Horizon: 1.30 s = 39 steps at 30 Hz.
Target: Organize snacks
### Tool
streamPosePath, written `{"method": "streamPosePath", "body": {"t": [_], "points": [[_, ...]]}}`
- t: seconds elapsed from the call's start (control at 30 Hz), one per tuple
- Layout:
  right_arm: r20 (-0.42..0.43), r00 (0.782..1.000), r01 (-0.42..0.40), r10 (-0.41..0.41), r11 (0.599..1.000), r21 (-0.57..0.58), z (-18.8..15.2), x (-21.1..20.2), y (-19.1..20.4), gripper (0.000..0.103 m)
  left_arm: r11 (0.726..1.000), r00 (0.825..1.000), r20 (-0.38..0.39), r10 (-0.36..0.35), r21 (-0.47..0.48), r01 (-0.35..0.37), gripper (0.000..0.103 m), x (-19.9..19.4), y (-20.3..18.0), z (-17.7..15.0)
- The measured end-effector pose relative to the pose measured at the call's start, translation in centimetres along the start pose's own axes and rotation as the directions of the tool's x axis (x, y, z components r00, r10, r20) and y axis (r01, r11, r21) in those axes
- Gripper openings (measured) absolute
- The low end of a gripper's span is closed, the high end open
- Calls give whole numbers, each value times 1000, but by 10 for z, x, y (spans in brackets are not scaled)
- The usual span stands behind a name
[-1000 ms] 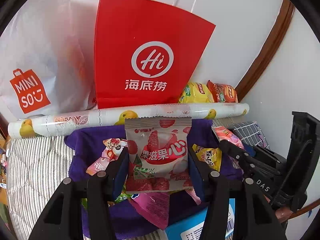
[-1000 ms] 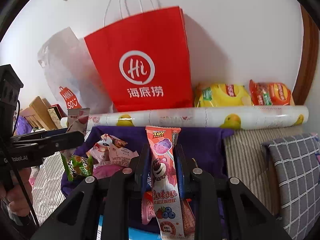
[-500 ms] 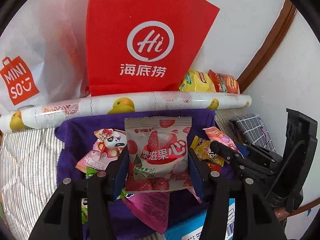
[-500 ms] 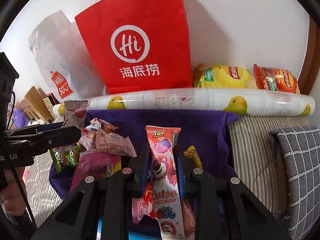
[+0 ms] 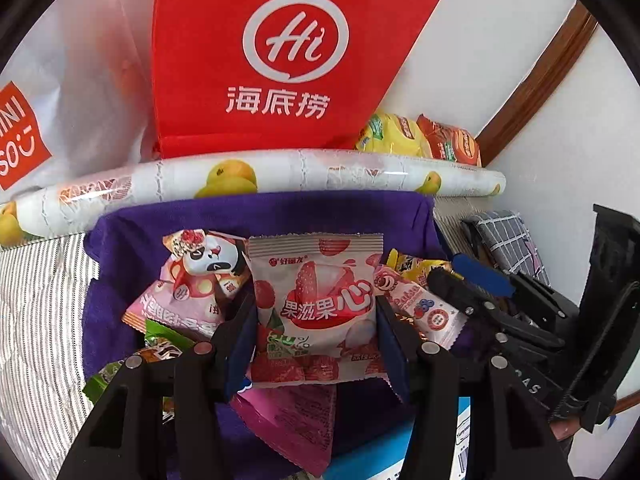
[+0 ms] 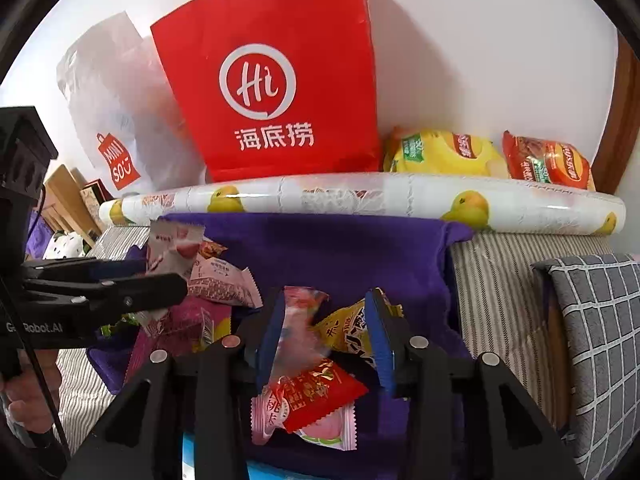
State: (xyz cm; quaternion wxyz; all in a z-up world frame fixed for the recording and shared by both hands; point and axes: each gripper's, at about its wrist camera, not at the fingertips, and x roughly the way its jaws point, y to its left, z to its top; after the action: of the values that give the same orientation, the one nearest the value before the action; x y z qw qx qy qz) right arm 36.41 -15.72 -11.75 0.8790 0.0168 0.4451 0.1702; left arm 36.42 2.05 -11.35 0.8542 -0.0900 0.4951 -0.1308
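My left gripper [image 5: 316,320] is shut on a pink-and-white lychee snack packet [image 5: 316,300], held upright above a purple cloth [image 5: 280,216] strewn with several snack packets. My right gripper [image 6: 326,332] is open; the long pink Lotso packet [image 6: 302,320] is a blur between its jaws, dropping onto the pile. In the left wrist view the Lotso packet [image 5: 424,308] lies at the right beside the right gripper [image 5: 472,292]. In the right wrist view the left gripper [image 6: 160,276] holds its packet [image 6: 172,248] at the left.
A red Hi paper bag [image 5: 288,52] and a white Miniso bag [image 6: 116,120] stand against the wall behind a duck-print roll [image 6: 360,200]. Yellow [image 6: 440,152] and orange [image 6: 548,164] chip bags lie at the back right. A grey checked cushion [image 6: 600,340] is at the right.
My right gripper has opened and let go of the Lotso packet, which is falling onto the pile. Both grippers moved closer to the purple cloth. The left still holds the lychee packet.
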Motion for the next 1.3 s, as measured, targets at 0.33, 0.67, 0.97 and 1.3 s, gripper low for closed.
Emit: {"method": "streamPosePath", "body": {"t": [0.33, 0.67, 0.97, 1.3], "points": [[28, 1000, -7, 7, 1000, -1, 0, -9, 1, 41, 1000, 1000, -20, 4, 6, -4, 54, 6, 0, -1], [66, 998, -8, 5, 999, 40, 5, -28, -6, 42, 1000, 1000, 13, -4, 14, 4, 67, -7, -3, 1], [62, 998, 5, -8, 999, 46, -5, -53, -1, 43, 998, 998, 63, 31, 55, -35, 76, -31, -20, -4], [79, 994, 67, -68, 997, 26, -18, -110, 17, 60, 998, 994, 106, 40, 53, -45, 81, -77, -40, -39]]}}
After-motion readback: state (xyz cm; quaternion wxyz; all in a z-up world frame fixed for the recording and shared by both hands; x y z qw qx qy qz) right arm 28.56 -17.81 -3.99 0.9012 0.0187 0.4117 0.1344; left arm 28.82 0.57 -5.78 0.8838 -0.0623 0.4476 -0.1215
